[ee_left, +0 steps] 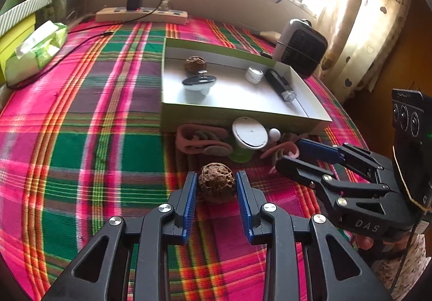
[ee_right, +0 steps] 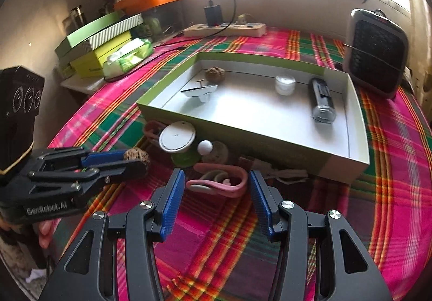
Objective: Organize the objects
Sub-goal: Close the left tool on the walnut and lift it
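Observation:
A brown walnut (ee_left: 216,187) sits between the blue pads of my left gripper (ee_left: 216,174), which is shut on it just above the plaid cloth. My right gripper (ee_right: 216,174) has its pads against both ends of a pink ear-hook earphone (ee_right: 218,183) and is shut on it. Both grippers are close to the front wall of the green box (ee_left: 243,114). On its white floor lie another walnut (ee_left: 195,64), a black-topped white piece (ee_left: 199,83), a small white jar (ee_left: 254,74) and a black cylinder (ee_left: 279,85).
A second pink earphone (ee_left: 201,141), a white round lid on a green base (ee_left: 249,133) and a small white ball (ee_left: 274,134) lie against the box front. A heater (ee_right: 378,58) stands back right, a power strip (ee_left: 140,14) along the wall, and tissues (ee_left: 37,50) at the left.

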